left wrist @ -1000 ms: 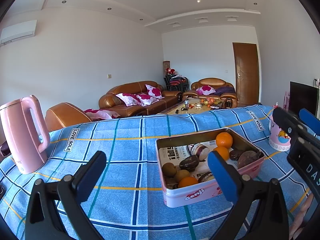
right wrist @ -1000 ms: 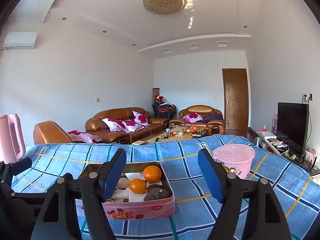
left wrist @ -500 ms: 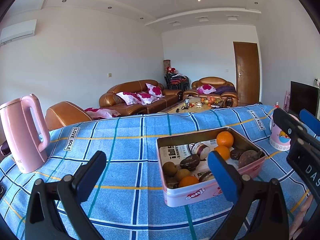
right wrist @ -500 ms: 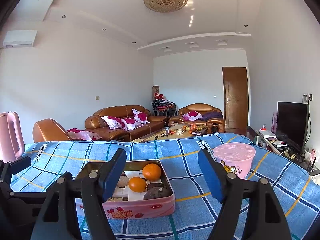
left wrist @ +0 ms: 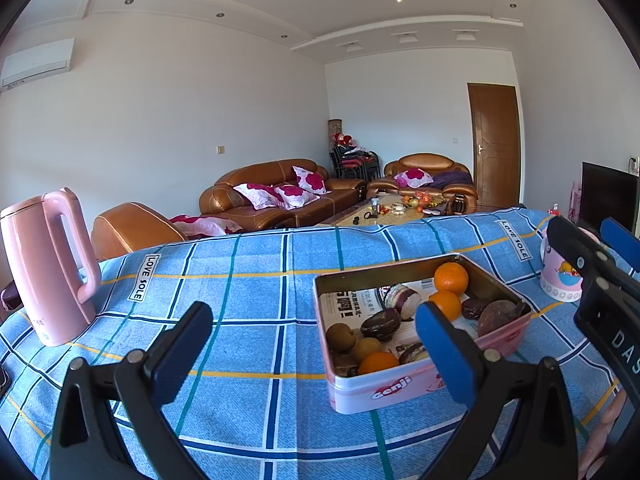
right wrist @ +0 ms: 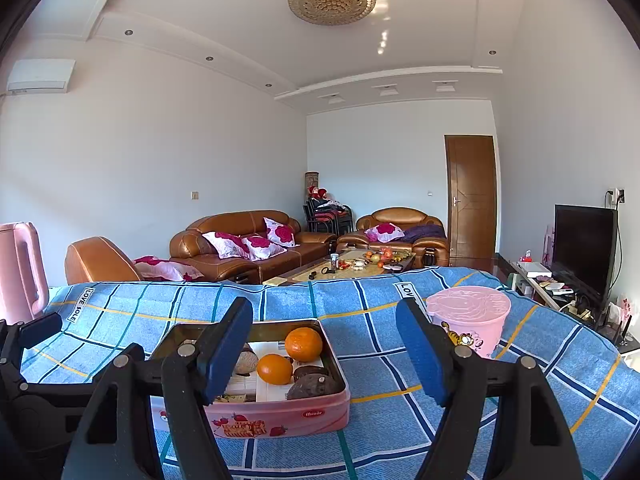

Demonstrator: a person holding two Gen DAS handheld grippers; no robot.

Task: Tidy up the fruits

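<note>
left gripper (left wrist: 314, 350): jaws apart, empty | right gripper (right wrist: 324, 354): apparently likewise

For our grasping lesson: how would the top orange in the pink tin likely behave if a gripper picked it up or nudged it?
The orange looks round, so it would probably roll if nudged. Its rind seems firm, likely tolerating a moderate squeeze. The tin wall should stop it.

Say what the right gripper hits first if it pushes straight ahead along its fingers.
Probably nothing at once. The right gripper is open and empty, aimed between the pink tin and the pink bucket. Along that line lies bare blue tablecloth; since it seems to point only slightly down, depth is hard to judge.
</note>
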